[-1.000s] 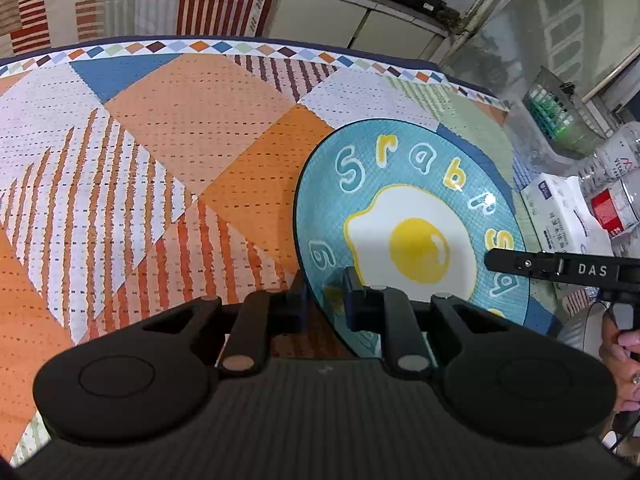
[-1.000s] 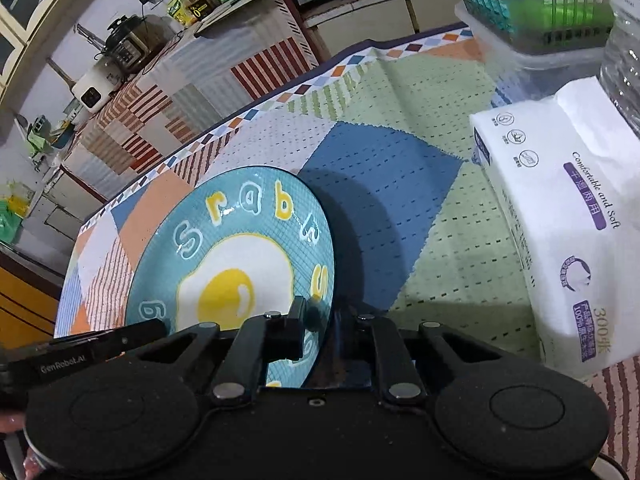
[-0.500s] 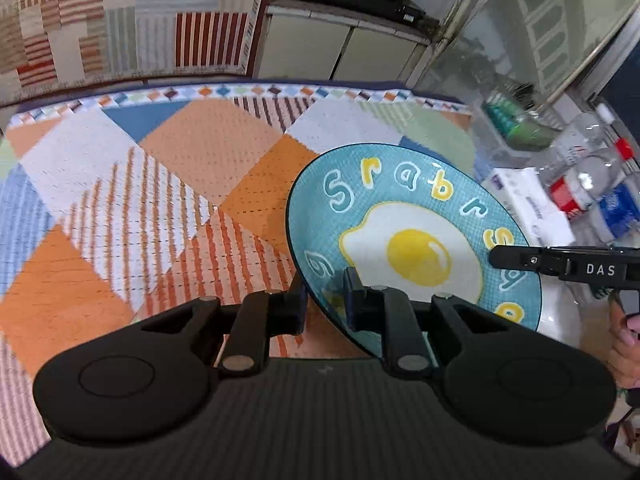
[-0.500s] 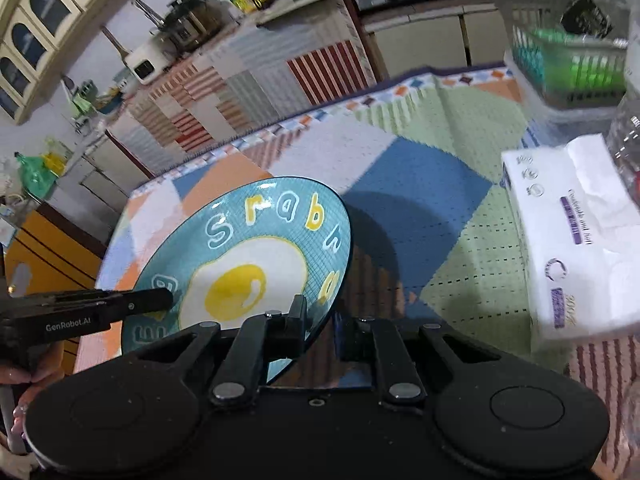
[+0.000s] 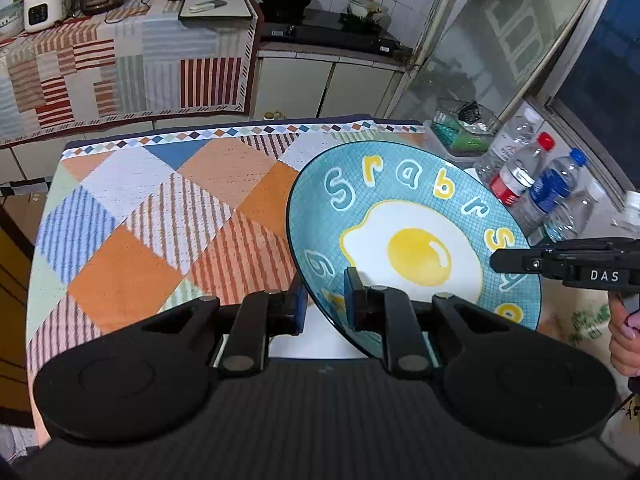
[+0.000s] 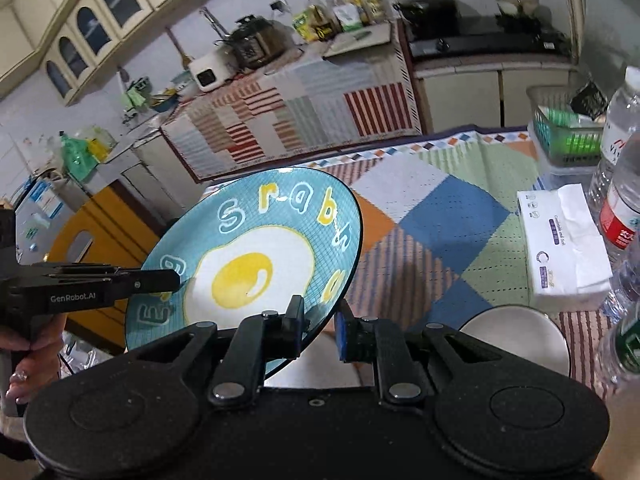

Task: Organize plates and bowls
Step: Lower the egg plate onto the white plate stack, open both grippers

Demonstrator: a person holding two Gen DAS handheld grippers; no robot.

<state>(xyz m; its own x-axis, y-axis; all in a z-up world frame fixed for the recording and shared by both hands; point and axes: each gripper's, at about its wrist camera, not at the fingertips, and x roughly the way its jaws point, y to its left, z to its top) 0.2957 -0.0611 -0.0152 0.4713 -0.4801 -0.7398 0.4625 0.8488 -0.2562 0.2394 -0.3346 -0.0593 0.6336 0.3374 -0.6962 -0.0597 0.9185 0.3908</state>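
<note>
A blue plate with a fried-egg picture and letters (image 5: 412, 240) is held up in the air above the table, tilted. My left gripper (image 5: 325, 304) is shut on its near left rim. My right gripper (image 6: 318, 328) is shut on its near right rim, where the plate (image 6: 248, 256) fills the left of the right wrist view. Each gripper shows from the side in the other's view. A white bowl (image 6: 516, 334) sits on the table under my right gripper. Something white (image 5: 308, 336) lies below the plate in the left wrist view.
The table carries a patchwork cloth (image 5: 160, 216). At its right side stand water bottles (image 5: 540, 188), a tissue pack (image 6: 564, 248) and a green basket in a clear box (image 6: 568, 140). A kitchen counter (image 5: 120, 60) runs behind.
Both grippers have lifted the plate well off the cloth and pulled it back toward me. More of the kitchen behind the table has come into view.
</note>
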